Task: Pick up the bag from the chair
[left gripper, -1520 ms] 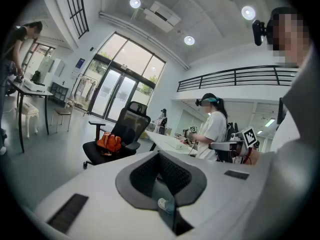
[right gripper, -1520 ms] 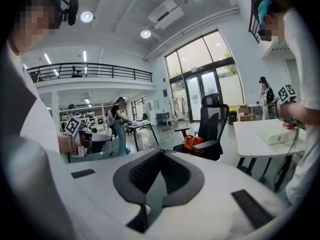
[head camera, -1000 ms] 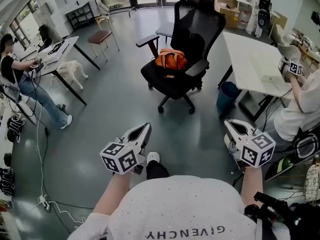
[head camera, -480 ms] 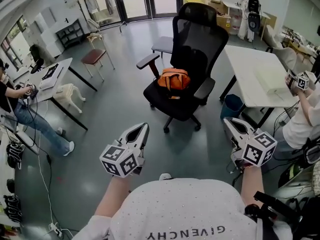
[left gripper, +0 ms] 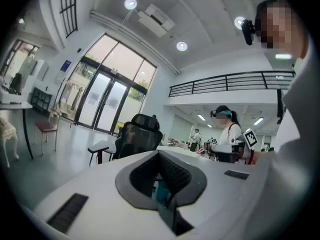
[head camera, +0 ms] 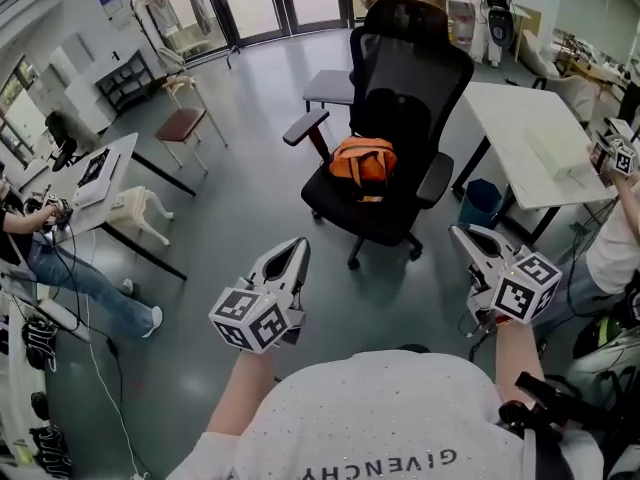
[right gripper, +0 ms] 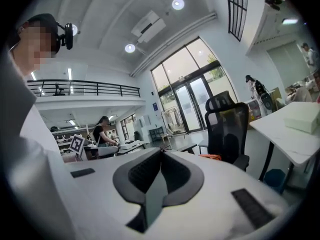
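Observation:
An orange bag (head camera: 363,160) lies on the seat of a black mesh office chair (head camera: 408,86) in the middle of the head view. Both of my grippers are held low, well short of the chair, nothing between their jaws. The left gripper (head camera: 298,244) points toward the chair's left side, jaws shut. At the chair's right front the right gripper (head camera: 458,231) is shut too. In the right gripper view the chair (right gripper: 227,129) stands ahead to the right, a sliver of the orange bag (right gripper: 213,157) showing over the gripper (right gripper: 161,152). The left gripper view shows the chair (left gripper: 138,134) beyond the left gripper (left gripper: 160,152).
A white table (head camera: 531,144) stands right of the chair with a blue bin (head camera: 483,201) under it. A person's sleeve (head camera: 615,238) is at the far right. A brown stool (head camera: 180,127), a desk (head camera: 105,173) and a seated person (head camera: 45,243) are at the left.
The chair and bag have come nearer and shifted down and right in the head view. Both grippers stay shut and held low in front of me.

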The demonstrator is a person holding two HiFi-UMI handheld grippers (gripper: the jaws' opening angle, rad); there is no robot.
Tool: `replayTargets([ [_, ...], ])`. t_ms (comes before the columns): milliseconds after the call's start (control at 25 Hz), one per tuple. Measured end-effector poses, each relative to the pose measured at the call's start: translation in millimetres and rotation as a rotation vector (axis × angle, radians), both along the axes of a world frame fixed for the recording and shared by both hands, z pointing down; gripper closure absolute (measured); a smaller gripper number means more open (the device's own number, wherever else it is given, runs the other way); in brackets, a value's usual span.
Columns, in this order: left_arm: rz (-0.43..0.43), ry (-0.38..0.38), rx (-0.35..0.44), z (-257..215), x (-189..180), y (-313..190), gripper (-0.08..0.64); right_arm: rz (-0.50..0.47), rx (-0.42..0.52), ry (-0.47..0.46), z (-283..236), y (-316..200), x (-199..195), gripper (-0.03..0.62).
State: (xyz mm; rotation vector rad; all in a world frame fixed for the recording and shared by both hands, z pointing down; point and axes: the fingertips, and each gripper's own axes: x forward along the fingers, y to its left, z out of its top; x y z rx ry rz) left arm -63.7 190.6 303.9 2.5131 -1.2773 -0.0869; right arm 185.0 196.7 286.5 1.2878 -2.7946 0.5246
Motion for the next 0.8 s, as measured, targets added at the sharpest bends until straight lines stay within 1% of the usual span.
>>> replayTargets([
  [120,0.038,0.073,-0.039,3,-4,-11,0.558,-0.007,-0.04,0.026,17,-8,-15,0.589],
  [200,0.039,0.087,-0.052,9,-7,-18,0.558,-0.008,-0.054,0.038,25,-19,-19,0.589],
  [320,-0.017,0.097,-0.094,23,-23,-35,0.558,-0.011,-0.068,0.04,35,-39,-31,0.589],
  [400,-0.046,0.109,-0.109,28,-31,-42,0.558,-0.03,-0.083,0.047,40,-53,-41,0.589],
  [600,-0.089,0.106,-0.075,24,-42,-70,0.558,-0.095,-0.078,0.06,45,-103,-65,0.589],
  [800,-0.085,0.088,-0.076,26,-40,-112,0.558,-0.162,-0.084,0.092,54,-160,-86,0.589],
])
